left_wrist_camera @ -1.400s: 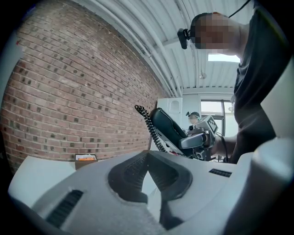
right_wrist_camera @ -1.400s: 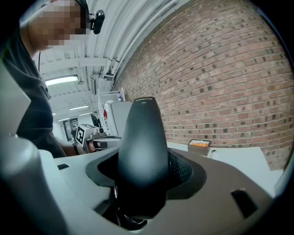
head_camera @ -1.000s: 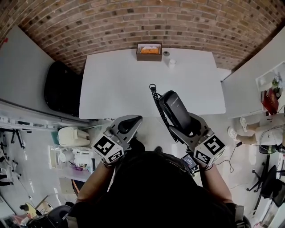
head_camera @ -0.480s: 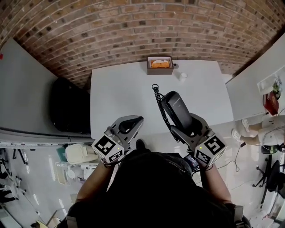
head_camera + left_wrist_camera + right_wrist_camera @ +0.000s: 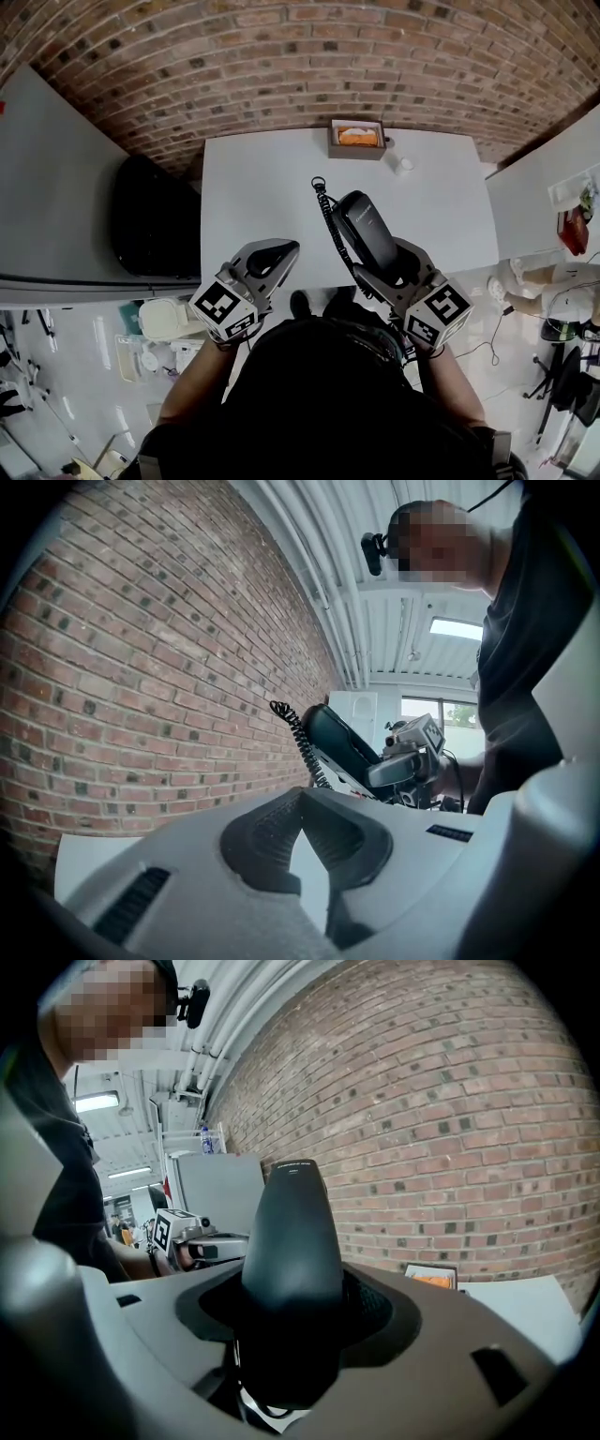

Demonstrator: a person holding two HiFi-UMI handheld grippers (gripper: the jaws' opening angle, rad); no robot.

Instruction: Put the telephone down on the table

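A black telephone handset (image 5: 364, 228) with a coiled cord (image 5: 328, 208) stands tilted in my right gripper (image 5: 382, 265), which is shut on its lower end. It hangs over the near edge of the white table (image 5: 272, 178). In the right gripper view the handset (image 5: 292, 1232) rises straight up between the jaws of the right gripper (image 5: 291, 1302). My left gripper (image 5: 279, 250) is shut with nothing in it, near the table's front edge and left of the handset. The left gripper view shows that gripper (image 5: 302, 797) with its tips touching, and the handset (image 5: 337, 742) and cord (image 5: 295, 738) beyond.
A small brown box (image 5: 356, 139) with something orange inside sits at the table's far edge against the brick wall, a small white cup (image 5: 403, 165) beside it. A black bulky object (image 5: 155, 216) stands left of the table. Grey panels flank both sides.
The table has come lower and nearer in the head view, and the box has shifted right. Both grippers keep their pose; the handset stays in the right one.
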